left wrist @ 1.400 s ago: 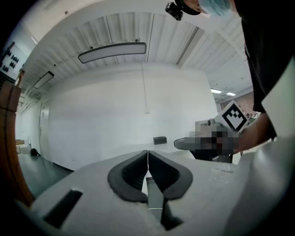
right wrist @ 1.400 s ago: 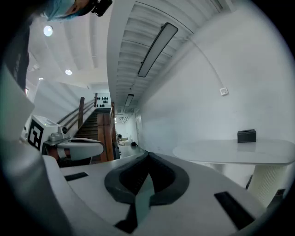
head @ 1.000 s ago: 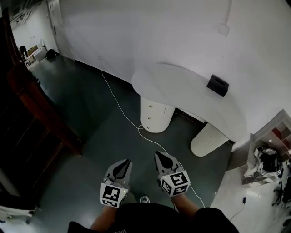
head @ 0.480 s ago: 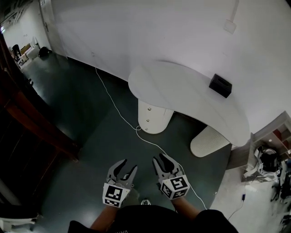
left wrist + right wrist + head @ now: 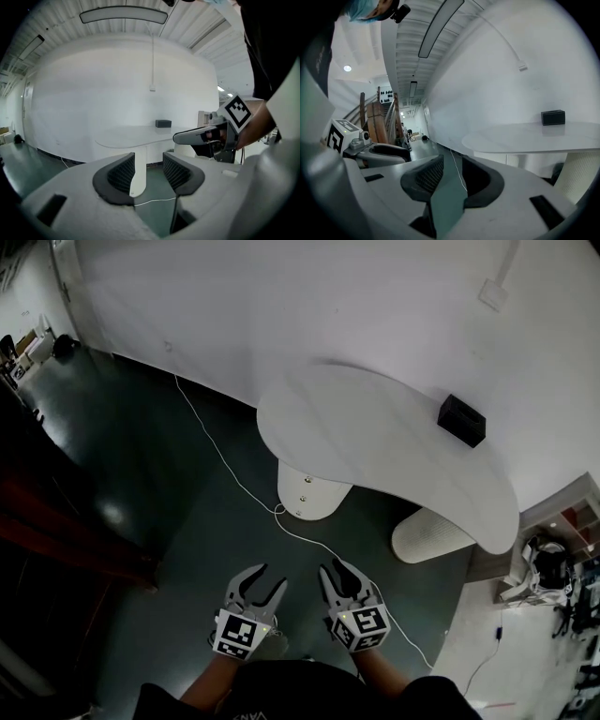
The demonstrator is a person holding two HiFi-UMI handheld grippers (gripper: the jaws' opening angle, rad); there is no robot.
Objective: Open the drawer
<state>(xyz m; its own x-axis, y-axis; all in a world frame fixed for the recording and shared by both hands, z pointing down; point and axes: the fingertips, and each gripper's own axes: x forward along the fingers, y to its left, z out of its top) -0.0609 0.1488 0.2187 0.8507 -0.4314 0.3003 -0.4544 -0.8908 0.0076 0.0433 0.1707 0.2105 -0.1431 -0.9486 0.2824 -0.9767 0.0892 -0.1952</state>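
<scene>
Two grippers: the left gripper and the right gripper sit side by side low in the head view, above the dark floor.
Left gripper state: the jaws are spread wide with nothing between the pads.
Right gripper state: the jaws stand apart and empty; floor and a white cable show through the gap.
Drawer place: the drawer is in the front of the rounded white pedestal under the counter's left end. Two small knobs mark that front, which looks flush.
Drawer against grippers: it lies ahead of both, well apart and untouched. In the left gripper view the pedestal lines up with the gap between the jaws.
Counter top: a black box sits near the wall.
</scene>
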